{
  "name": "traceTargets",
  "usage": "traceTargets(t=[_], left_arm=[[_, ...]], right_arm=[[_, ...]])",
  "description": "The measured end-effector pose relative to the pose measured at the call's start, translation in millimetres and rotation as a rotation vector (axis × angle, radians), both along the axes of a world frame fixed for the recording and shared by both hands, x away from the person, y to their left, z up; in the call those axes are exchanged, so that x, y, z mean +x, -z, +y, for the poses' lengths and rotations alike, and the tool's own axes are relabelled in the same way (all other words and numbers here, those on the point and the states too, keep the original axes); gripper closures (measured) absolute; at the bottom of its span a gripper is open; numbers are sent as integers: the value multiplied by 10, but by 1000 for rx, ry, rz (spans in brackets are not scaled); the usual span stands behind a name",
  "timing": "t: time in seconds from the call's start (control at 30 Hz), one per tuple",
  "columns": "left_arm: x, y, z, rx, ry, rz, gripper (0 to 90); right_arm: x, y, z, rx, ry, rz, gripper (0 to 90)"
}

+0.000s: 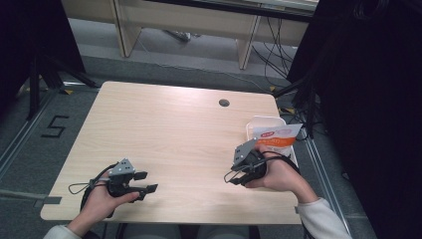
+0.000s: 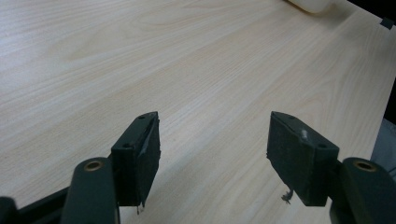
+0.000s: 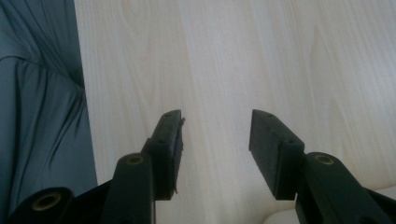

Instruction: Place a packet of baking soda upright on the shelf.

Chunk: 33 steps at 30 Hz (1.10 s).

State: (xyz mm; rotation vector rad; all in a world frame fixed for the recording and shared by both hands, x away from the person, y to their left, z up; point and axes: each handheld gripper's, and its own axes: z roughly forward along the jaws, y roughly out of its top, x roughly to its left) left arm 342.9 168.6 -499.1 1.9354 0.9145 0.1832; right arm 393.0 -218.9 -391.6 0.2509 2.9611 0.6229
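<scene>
My left gripper (image 1: 147, 182) rests near the table's front left corner, held by a hand. In the left gripper view its jaws (image 2: 215, 128) stand wide apart over bare wood, with nothing between them. My right gripper (image 1: 238, 175) is held low over the table's right side, just in front of a white tray (image 1: 259, 121). An orange and white packet (image 1: 278, 137) lies in that tray. In the right gripper view the jaws (image 3: 215, 122) are open over bare wood and nothing sits between the pads.
The light wooden table (image 1: 174, 129) has a round cable hole (image 1: 224, 103) near its far edge. Grey-blue cloth (image 3: 37, 93) hangs past the table edge in the right gripper view. Black stands and cables crowd the floor at left and right.
</scene>
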Motion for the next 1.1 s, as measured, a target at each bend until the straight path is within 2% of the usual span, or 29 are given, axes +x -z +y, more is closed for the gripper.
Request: traceTargets(t=[0.03,0.07,0.1,0.27,0.33,0.37,0.4,0.53,0.7,0.73,0.8,0.9,0.93,1.1], left_arm=[[0,0,0,0,-1,1,343],[0,0,-1,0,-1,1,343],[0,0,-1,0,1,0,343],[-1,0,3,1,0,2,343],[0,0,3,0,0,1,343],[0,0,3,-1,0,2,343],[0,0,3,1,1,1,343],[-3,-1,3,3,1,1,343],[-12,-5,0,-5,-7,8,343],[-13,-9,8,0,-2,4,342],[-11,-12,14,2,10,-3,343],[-14,-10,12,1,8,-6,343],[-13,-12,18,8,13,-6,343],[-17,-17,22,13,15,-6,343]], right_arm=[[-13,31,5,3,9,10,551],[-43,50,8,-5,43,22,551],[-32,78,14,2,13,13,551],[-87,183,24,28,48,34,547],[-140,238,27,42,95,68,545],[-149,297,33,60,75,69,542],[-169,333,37,66,80,77,542],[-223,447,39,106,92,68,542],[-295,567,-11,198,172,49,546],[-310,582,-38,217,209,49,549],[-319,615,-80,257,237,51,550],[-340,659,-122,278,250,35,550],[-365,685,-123,296,278,31,550],[-400,741,-160,308,289,23,552]])
